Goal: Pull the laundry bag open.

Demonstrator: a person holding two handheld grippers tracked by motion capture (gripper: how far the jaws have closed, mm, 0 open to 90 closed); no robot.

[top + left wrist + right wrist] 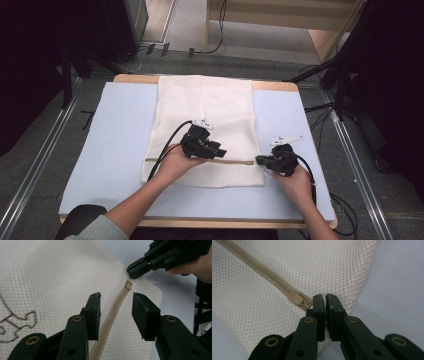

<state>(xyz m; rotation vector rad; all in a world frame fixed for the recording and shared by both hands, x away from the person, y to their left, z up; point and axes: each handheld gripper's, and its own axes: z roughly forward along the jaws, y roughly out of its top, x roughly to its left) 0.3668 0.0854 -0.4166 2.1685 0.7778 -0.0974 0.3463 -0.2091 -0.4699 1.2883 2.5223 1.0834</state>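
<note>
White mesh laundry bag (205, 130) lies flat at centre of the pale blue table mat (115, 150), long axis running 12 to 6 o'clock; its far end overhangs the mat toward the wooden table edge (135, 78). Bare mat is open at 9 o'clock and, narrower, at 3 o'clock of the bag; a strip also free along the near edge at 6 o'clock. Beige zipper (225, 162) crosses the bag near its 6 o'clock end, closed along the visible length; bag looks flat, contents cannot be told. Slider (298, 300) sits at the zipper's 3 o'clock end, by the bag's side edge. Right gripper (260, 160) comes in from 3 o'clock, low over the mat, jaws pressed together on the mesh just beside the slider. Left gripper (220, 151) rests over the bag, pointing toward 3 o'clock, jaws spread wide and straddling the zipper line without contact.
</note>
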